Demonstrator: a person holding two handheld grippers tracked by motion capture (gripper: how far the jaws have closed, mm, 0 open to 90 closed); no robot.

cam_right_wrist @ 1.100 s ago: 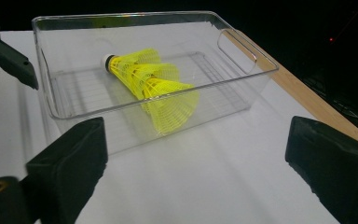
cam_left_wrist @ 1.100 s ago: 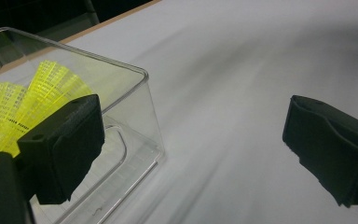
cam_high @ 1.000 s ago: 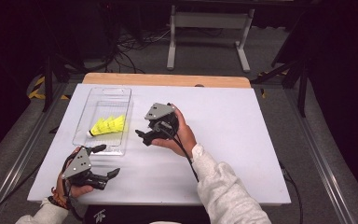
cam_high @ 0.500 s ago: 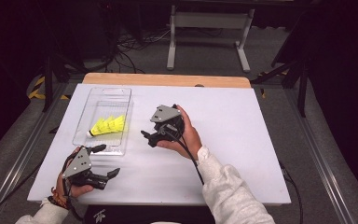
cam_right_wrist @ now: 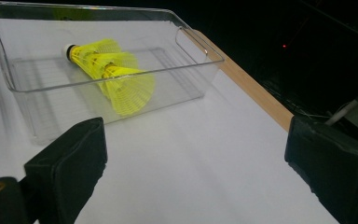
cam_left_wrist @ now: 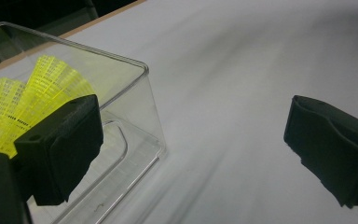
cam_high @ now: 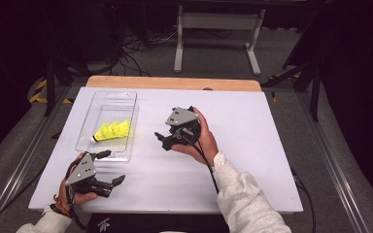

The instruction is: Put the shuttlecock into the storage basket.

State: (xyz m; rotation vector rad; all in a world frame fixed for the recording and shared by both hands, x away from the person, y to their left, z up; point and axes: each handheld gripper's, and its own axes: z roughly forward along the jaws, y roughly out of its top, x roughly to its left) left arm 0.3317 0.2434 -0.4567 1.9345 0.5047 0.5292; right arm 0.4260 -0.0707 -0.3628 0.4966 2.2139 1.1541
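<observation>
My right tongs hang over the middle of the white tabletop, jaws spread wide and holding nothing, pointing toward nine o'clock at the clear tray. My left tongs sit low at about seven o'clock, also wide and empty, just short of the tray's near corner. The yellow shuttlecocks lie on their side inside the tray, nested in a stack, cork end toward the far wall as the right gripper view has it. I judge the reach-in is the step at hand — best done by coming over the rim rather than across it, then closing on the firm cork end, not the springy skirt, with the left tongs ready to steady the tray.
</observation>
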